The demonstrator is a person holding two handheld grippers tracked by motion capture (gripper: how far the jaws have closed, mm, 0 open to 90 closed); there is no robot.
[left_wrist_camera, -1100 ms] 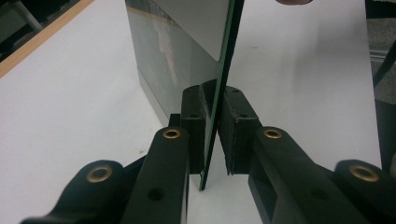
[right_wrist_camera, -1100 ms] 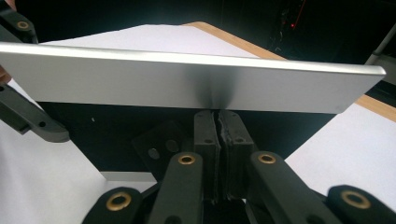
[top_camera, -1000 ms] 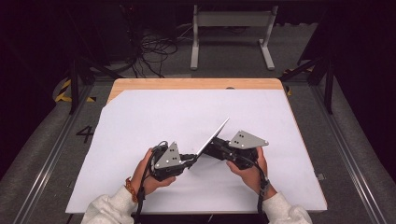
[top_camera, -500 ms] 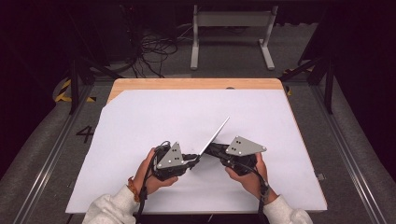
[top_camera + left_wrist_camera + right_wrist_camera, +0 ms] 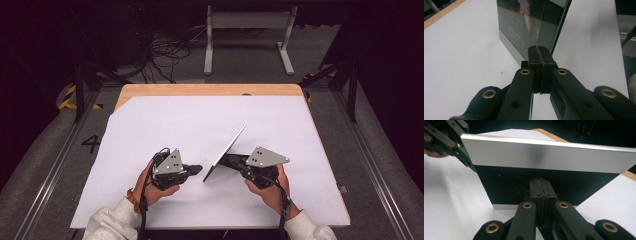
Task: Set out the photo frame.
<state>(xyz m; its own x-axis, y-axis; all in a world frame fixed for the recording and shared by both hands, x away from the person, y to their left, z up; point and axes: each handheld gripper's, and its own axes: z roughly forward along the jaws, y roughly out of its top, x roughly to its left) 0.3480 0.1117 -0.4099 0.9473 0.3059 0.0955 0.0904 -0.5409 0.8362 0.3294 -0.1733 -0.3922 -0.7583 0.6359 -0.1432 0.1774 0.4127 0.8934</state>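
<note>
A thin flat panel [image 5: 226, 151] with silver edges and a dark glossy face stands tilted on the white table sheet [image 5: 165, 125], its lower edge on the sheet. My right gripper [image 5: 226, 161] is under its leaning side. In the right gripper view its jaws are shut, with the right gripper [image 5: 541, 185] tips against the panel's dark face [image 5: 506, 187]. My left gripper [image 5: 198, 169] points at the panel's near lower corner. Its jaws are shut too, and the left gripper [image 5: 540, 53] tips sit at the panel's edge [image 5: 524, 27]. I cannot tell whether anything thin is pinched.
The white sheet covers a wooden tabletop [image 5: 210, 90], with open sheet to the left, the right and beyond the panel. Past the far edge, on the floor, stand a metal frame [image 5: 245, 37] and loose cables [image 5: 162, 50].
The right hand has shifted slightly toward the near edge and to the right. The panel stays tilted in about the same spot. The left gripper has barely moved.
</note>
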